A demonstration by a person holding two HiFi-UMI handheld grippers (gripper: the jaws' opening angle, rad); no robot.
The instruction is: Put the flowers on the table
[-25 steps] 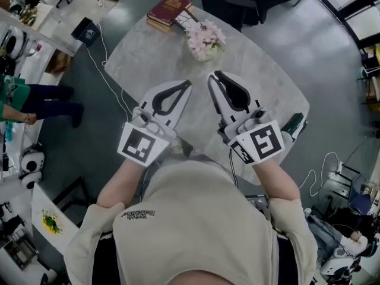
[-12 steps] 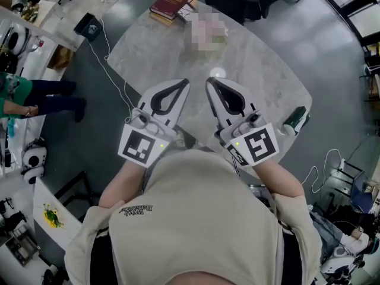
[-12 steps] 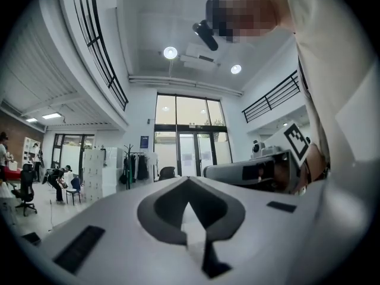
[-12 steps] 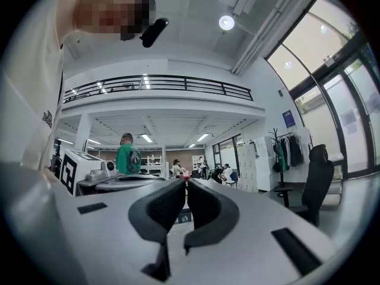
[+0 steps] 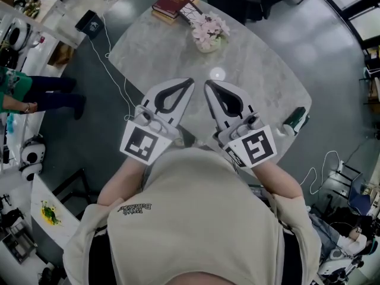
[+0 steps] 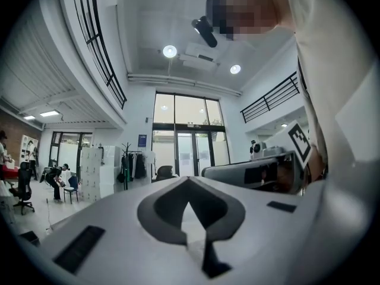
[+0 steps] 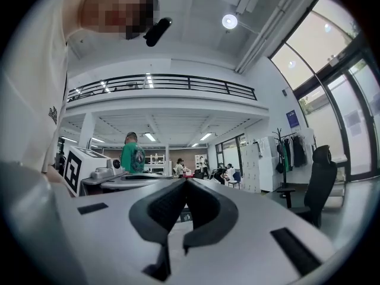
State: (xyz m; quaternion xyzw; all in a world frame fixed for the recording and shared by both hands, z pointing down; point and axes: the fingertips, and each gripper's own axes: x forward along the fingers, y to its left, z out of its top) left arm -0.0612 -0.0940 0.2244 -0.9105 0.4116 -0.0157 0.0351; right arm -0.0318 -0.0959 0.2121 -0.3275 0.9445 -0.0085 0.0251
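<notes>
Slightly inward drifts the right gripper, beside the left gripper. On the table the flowers already stand at the far side, near a red book. Both grippers' jaws are clenched on nothing, so placing looks done and only withdrawal remains.

I wear a beige short-sleeved T-shirt with small dark lettering. My left claw and right claw are white, black-padded, each carrying a black-and-white marker cube.
</notes>
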